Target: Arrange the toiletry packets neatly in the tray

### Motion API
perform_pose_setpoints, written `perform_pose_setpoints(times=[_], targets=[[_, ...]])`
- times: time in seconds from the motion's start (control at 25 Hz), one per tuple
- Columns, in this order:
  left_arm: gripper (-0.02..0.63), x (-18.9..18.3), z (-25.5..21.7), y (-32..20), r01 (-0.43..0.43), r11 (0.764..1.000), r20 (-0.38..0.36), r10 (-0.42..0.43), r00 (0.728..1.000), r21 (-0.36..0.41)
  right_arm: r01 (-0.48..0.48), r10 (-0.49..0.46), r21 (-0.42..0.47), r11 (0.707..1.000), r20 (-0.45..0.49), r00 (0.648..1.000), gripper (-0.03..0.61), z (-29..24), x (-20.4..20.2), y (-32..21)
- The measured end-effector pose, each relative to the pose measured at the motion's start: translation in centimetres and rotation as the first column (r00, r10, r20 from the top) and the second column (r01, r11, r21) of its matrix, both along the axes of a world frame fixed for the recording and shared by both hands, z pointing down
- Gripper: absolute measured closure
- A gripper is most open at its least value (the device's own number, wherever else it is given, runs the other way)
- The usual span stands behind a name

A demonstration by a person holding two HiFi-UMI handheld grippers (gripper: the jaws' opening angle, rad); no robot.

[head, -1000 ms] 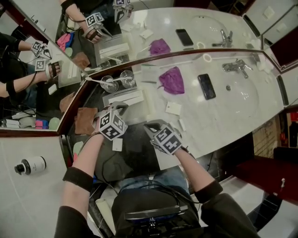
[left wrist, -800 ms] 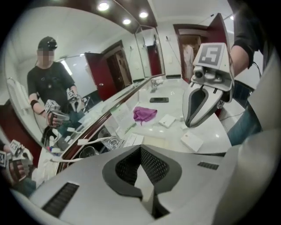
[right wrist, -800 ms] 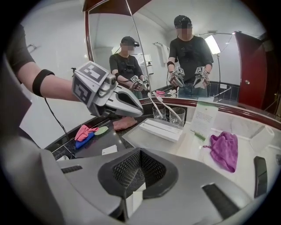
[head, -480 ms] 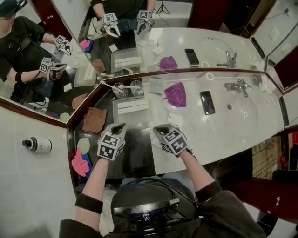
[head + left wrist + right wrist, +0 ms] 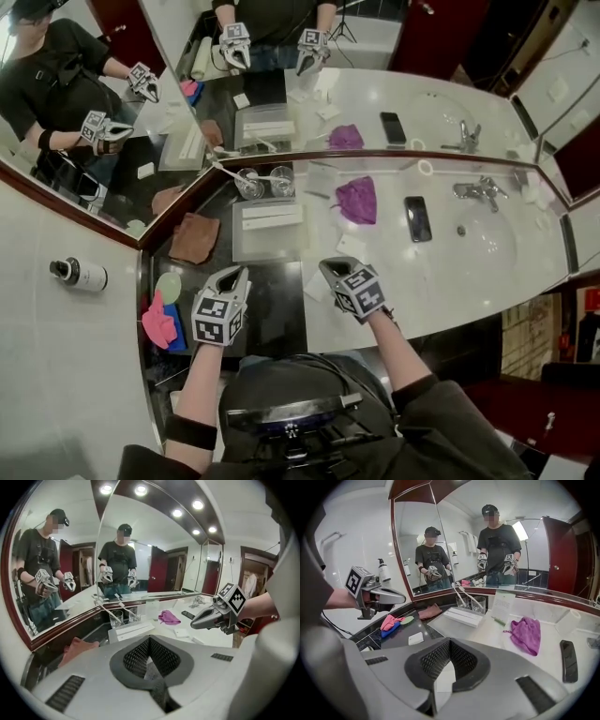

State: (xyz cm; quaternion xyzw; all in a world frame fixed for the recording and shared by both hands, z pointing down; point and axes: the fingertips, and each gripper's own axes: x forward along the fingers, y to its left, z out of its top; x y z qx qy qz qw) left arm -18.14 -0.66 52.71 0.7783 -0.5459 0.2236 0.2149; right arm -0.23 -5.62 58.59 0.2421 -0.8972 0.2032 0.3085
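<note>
both jaws clenched, empty. left gripper (image 5: 239, 274) over dark tabletop (image 5: 278, 314). right gripper (image 5: 328, 265) nearer hand: white packet (image 5: 351, 246) just ahead-right. tray (image 5: 246, 251) beyond, between grippers, long axis crosswise. second packet (image 5: 440, 686) below right jaws, probably loose.

**A hotel-style bathroom**

Wide mirrors (image 5: 281, 84) in dark red frames meet in a corner above a pale marble bench (image 5: 441, 272). At one end a sunken basin (image 5: 487, 239) sits under a chrome tap (image 5: 478, 190). Two drinking glasses (image 5: 265, 181) stand against the mirror, beside a clear tray (image 5: 272, 251) holding long white packets (image 5: 267, 216). A pump bottle (image 5: 80, 274) is fixed to the white wall (image 5: 56, 375), and round downlights (image 5: 177, 513) shine overhead.
</note>
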Motion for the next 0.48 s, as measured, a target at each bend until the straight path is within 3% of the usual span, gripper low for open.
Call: perform_pose_setpoints(times=[0.2,0.48], targets=[[0.614,0.0,0.3,0.9,0.022,1.0,-0.04,-0.023,0.999,-0.002,0.001,-0.001,0.002,1.0,0.002,1.0,0.561,0.1,0.2,0.6],[0.612,-0.8,1.8,1.9,0.05,0.998,-0.01,-0.051,0.999,-0.036,0.003,-0.003,-0.001,1.0,0.007,1.0,0.561,0.1,0.4,0.7]])
